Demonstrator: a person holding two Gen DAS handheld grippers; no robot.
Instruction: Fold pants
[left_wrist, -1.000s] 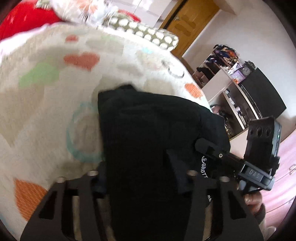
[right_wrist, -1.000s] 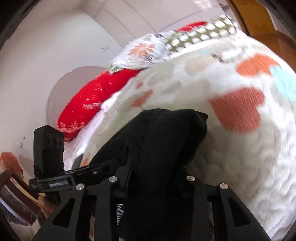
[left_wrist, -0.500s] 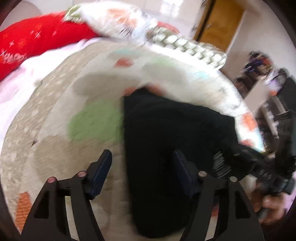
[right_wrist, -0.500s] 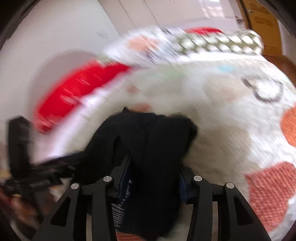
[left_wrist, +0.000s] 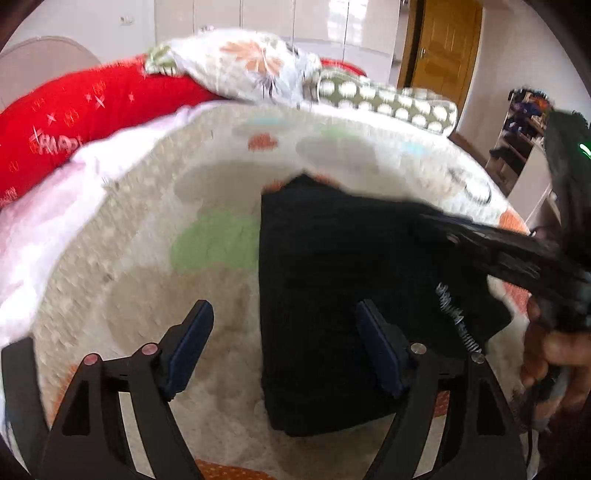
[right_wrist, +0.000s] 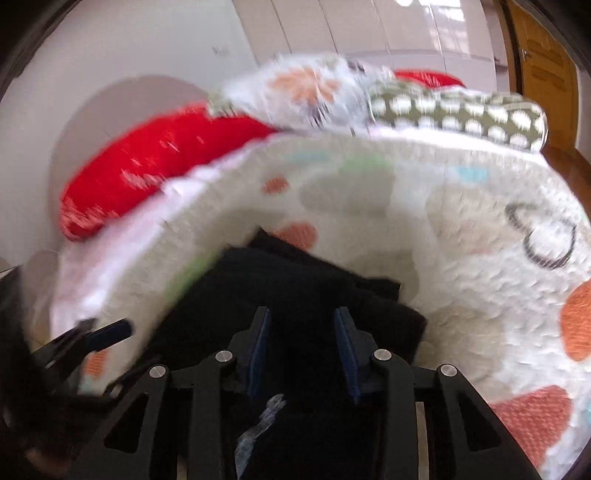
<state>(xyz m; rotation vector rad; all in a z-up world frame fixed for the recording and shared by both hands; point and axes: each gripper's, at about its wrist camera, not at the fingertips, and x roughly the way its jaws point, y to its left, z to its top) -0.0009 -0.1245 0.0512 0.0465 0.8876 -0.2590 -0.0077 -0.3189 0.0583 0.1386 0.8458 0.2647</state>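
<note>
The black pants (left_wrist: 332, 280) lie folded in a compact stack on the patterned bedspread (left_wrist: 155, 221). My left gripper (left_wrist: 284, 350) is open and empty, its fingers spread over the stack's left edge. In the right wrist view the pants (right_wrist: 295, 288) fill the space ahead of the gripper. My right gripper (right_wrist: 303, 354) has its jaws partly apart with black cloth between the pads; the view is blurred and contact is unclear. The right gripper also shows at the right of the left wrist view (left_wrist: 517, 254), over the pants.
A red bolster (left_wrist: 74, 110), a floral pillow (left_wrist: 258, 66) and a green dotted pillow (left_wrist: 388, 99) lie at the bed's head. A wooden door (left_wrist: 439, 48) and cluttered shelves (left_wrist: 517, 125) stand at the right. The bed's edge is close at the front.
My left gripper let go of the pants and opened wide. The stack now lies flat on the bed. My right gripper's jaws have come apart somewhat. Both grippers swung toward the bed's head.
</note>
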